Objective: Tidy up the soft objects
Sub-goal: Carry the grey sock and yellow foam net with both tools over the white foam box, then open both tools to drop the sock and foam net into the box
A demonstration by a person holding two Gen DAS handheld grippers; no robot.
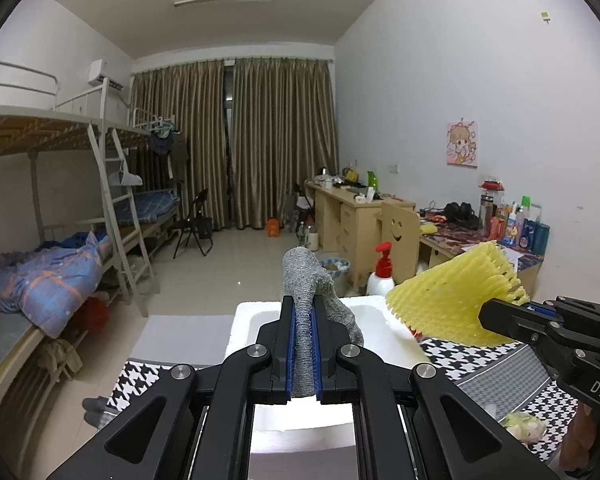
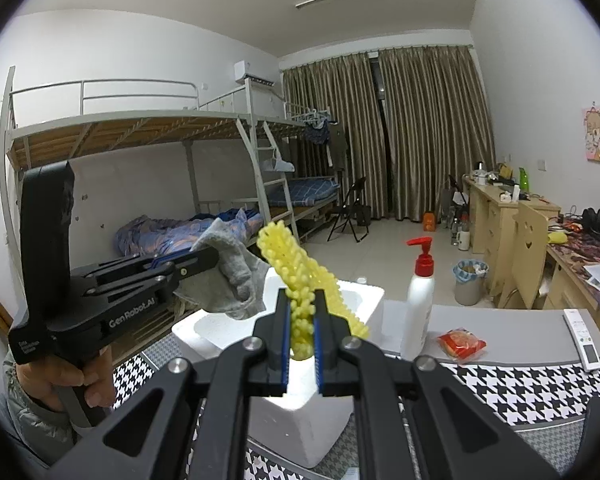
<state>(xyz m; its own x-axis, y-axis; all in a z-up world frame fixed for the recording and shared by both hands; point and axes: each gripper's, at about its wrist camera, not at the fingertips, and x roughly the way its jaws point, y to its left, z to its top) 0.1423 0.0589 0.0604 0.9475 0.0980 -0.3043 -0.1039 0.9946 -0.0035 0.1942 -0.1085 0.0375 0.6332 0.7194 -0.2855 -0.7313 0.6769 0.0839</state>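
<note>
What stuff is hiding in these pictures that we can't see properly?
- Inside of the white foam box: right wrist view, hidden by the yellow foam net and the gray sock.
- Pale wrapped thing: left wrist view, too blurred and cut off by the right gripper.
- Remote control buttons: right wrist view, too small.

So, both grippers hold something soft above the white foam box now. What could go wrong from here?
1. The left gripper pinches only part of the grey sock; the loose end hangs outside the white foam box rim and may land on it.
2. The right gripper holds the yellow foam net by one end; being springy, it might bounce out.
3. The pump bottle stands right beside the box and could be knocked.
</note>
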